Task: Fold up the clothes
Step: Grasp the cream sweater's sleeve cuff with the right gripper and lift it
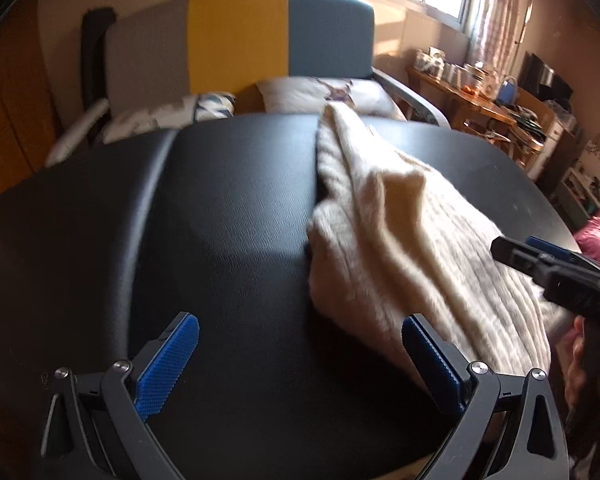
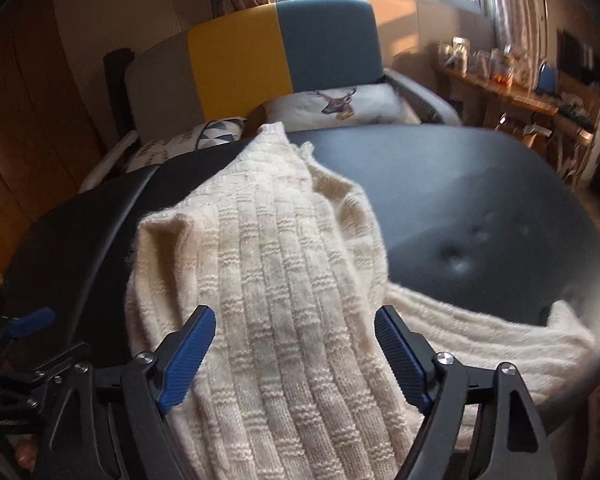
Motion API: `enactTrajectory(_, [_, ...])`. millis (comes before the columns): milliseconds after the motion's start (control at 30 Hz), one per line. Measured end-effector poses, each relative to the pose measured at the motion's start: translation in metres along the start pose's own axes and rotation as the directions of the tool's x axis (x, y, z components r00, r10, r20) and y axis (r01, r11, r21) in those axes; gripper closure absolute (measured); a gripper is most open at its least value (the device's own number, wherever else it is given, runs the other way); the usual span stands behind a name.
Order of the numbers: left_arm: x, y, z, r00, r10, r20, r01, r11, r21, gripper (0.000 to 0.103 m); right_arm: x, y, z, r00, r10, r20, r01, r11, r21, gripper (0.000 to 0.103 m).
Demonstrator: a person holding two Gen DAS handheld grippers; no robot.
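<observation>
Bench (image 1: 228, 208): black padded top, frame centre.
Sweater (image 2: 284, 264): cream knit, draped across it.
Sofa (image 1: 236, 36): grey, yellow, blue, behind.
Left gripper (image 1: 300, 356): fingers apart.
Right gripper (image 2: 295, 354): fingers apart.

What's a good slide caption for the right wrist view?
Open right gripper poised over a cream knit sweater on a black table.

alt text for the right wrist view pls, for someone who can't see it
An open right hand-held gripper hovers over a cream knitted sweater lying rumpled on a black padded table. Behind stands a grey, yellow and blue sofa with a deer-print cushion, under a sunlit window.
</observation>
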State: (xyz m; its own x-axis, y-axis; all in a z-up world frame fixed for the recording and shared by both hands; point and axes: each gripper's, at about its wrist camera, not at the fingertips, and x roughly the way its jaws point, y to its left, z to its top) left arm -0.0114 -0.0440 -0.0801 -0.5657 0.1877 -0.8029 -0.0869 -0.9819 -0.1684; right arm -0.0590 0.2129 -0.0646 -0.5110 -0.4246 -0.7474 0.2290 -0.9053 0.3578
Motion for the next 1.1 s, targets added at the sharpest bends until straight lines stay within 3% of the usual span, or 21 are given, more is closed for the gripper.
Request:
enactTrajectory(33, [0.003, 0.006, -0.003, 0.999, -0.045, -0.024, 0.044, 0.999, -0.019, 0.000, -0.001, -0.013, -0.002, 0.995, 0.100, -0.028, -0.099, 0.994, 0.045, 0.020])
enactTrajectory(67, [0.006, 0.012, -0.005, 0.996, -0.081, -0.043, 0.080, 0.996, -0.038, 0.000, -0.002, -0.024, -0.005, 0.989, 0.139, -0.050, -0.136, 0.988, 0.073, 0.020])
enactTrajectory(267, [0.009, 0.024, -0.011, 0.961, -0.271, -0.056, 0.262, 0.956, -0.135, 0.000, -0.002, -0.066, -0.021, 0.986, 0.099, -0.134, -0.077, 0.984, 0.163, 0.024])
enactTrajectory(333, [0.006, 0.017, -0.003, 0.957, -0.283, -0.058, 0.273, 0.953, -0.134, 0.000, -0.002, -0.070, -0.025, 0.984, 0.106, -0.145, -0.081, 0.982, 0.171, 0.047])
enactTrajectory(367, [0.005, 0.014, 0.000, 0.956, -0.289, -0.059, 0.279, 0.951, -0.134, 0.000, -0.002, -0.069, -0.027, 0.983, 0.116, -0.142, -0.092, 0.982, 0.166, 0.069])
enactTrajectory(400, [0.004, 0.011, 0.004, 0.954, -0.295, -0.060, 0.285, 0.949, -0.133, 0.000, -0.006, -0.066, -0.028, 0.983, 0.114, -0.142, -0.093, 0.984, 0.151, 0.080])
enactTrajectory(567, [-0.001, -0.010, 0.033, 0.939, -0.342, -0.025, 0.337, 0.934, -0.117, 0.000, -0.023, -0.036, -0.031, 0.981, 0.157, -0.113, -0.151, 0.987, 0.060, 0.086])
enactTrajectory(600, [-0.004, -0.017, 0.040, 0.935, -0.355, -0.009, 0.352, 0.931, -0.100, 0.000, -0.024, -0.030, -0.031, 0.969, 0.222, -0.108, -0.215, 0.974, 0.067, 0.086])
enactTrajectory(667, [-0.005, -0.022, 0.053, 0.918, -0.396, 0.001, 0.394, 0.913, -0.102, 0.000, -0.017, -0.013, -0.029, 0.943, 0.311, -0.118, -0.306, 0.950, 0.059, 0.086])
enactTrajectory(733, [-0.006, -0.026, 0.065, 0.897, -0.441, 0.007, 0.439, 0.891, -0.112, 0.000, -0.005, 0.005, -0.028, 0.926, 0.351, -0.141, -0.349, 0.936, 0.037, 0.086])
enactTrajectory(800, [-0.003, -0.022, 0.076, 0.863, -0.506, 0.003, 0.498, 0.848, -0.180, 0.000, 0.012, 0.020, -0.026, 0.893, 0.420, -0.161, -0.418, 0.907, 0.049, 0.086])
enactTrajectory(867, [-0.001, -0.022, 0.087, 0.815, -0.580, -0.015, 0.562, 0.795, -0.227, 0.000, 0.025, 0.037, -0.024, 0.888, 0.425, -0.179, -0.429, 0.903, 0.018, 0.084])
enactTrajectory(900, [-0.001, -0.024, 0.091, 0.806, -0.592, -0.029, 0.572, 0.790, -0.220, 0.000, 0.032, 0.042, -0.024, 0.877, 0.439, -0.194, -0.443, 0.896, 0.026, 0.084])
enactTrajectory(1000, [-0.001, -0.038, 0.097, 0.868, -0.491, -0.077, 0.484, 0.870, -0.093, 0.000, 0.042, 0.049, -0.026, 0.869, 0.450, -0.208, -0.457, 0.890, 0.017, 0.082])
enactTrajectory(1100, [0.011, -0.066, 0.090, 0.909, -0.400, -0.116, 0.411, 0.908, 0.085, 0.000, 0.047, 0.044, -0.028, 0.862, 0.465, -0.201, -0.466, 0.884, 0.043, 0.077])
